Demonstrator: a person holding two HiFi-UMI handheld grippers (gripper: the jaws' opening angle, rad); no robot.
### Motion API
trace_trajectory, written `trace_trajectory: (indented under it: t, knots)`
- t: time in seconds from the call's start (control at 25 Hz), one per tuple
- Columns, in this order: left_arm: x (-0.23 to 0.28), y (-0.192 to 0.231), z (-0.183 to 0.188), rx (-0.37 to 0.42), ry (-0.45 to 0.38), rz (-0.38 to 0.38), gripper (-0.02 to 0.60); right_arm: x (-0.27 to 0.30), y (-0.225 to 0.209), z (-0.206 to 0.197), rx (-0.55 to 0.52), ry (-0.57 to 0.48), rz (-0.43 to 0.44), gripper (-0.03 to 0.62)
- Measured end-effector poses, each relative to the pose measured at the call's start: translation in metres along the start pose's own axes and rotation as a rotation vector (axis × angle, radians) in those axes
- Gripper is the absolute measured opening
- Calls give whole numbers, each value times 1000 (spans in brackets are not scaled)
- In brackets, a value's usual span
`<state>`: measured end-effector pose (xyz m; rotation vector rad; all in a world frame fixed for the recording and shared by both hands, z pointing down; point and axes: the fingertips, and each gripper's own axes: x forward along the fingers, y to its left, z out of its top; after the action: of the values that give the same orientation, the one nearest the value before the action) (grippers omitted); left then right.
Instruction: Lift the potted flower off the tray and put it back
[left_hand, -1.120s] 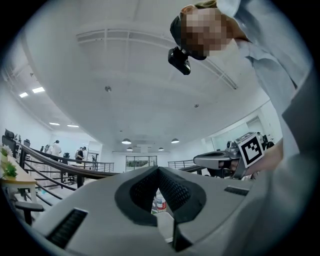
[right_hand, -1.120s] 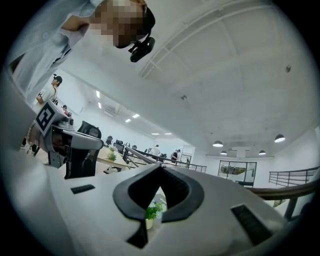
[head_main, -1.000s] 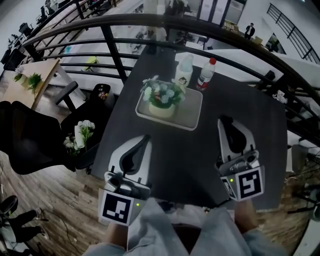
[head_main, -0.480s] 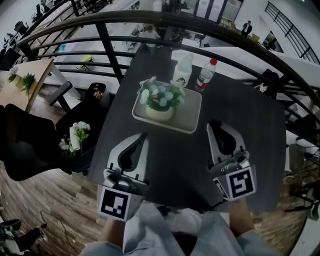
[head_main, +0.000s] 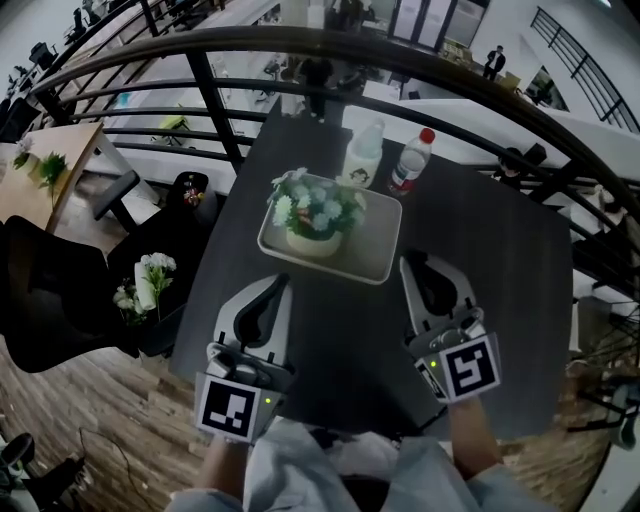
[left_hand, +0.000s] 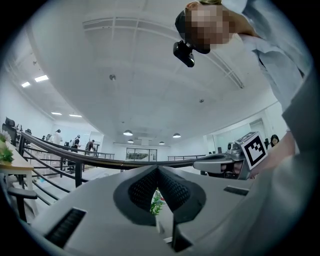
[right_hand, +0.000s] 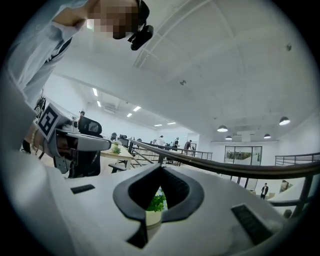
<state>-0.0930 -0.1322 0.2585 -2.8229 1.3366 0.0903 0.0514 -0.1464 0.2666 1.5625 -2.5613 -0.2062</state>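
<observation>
A potted flower (head_main: 315, 211), pale blooms and green leaves in a cream pot, stands on a light grey tray (head_main: 378, 241) at the far middle of the dark table (head_main: 510, 300). My left gripper (head_main: 276, 284) hovers just short of the tray's near left corner, jaws shut and empty. My right gripper (head_main: 413, 263) sits by the tray's near right edge, also shut and empty. Through the shut jaws, the left gripper view shows a sliver of the flower's leaves (left_hand: 156, 202), and the right gripper view shows the flower's leaves and pot (right_hand: 155, 206).
Two plastic bottles stand behind the tray: a clear one (head_main: 363, 155) and a red-capped one (head_main: 412, 160). A black railing (head_main: 300, 45) curves past the table's far side. Left of the table are a black chair (head_main: 50, 300) and another flower bunch (head_main: 143, 283).
Both grippers have moved forward toward the tray and come lower; the right one now lies close to the tray's near right edge. The potted flower has stayed on the tray.
</observation>
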Motion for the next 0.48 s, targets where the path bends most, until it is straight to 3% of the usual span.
trace_trajectory:
  t: [0.48]
  knots:
    - [25,20,-35,22,70,33,44,36,-1,-43,65,57,86,11]
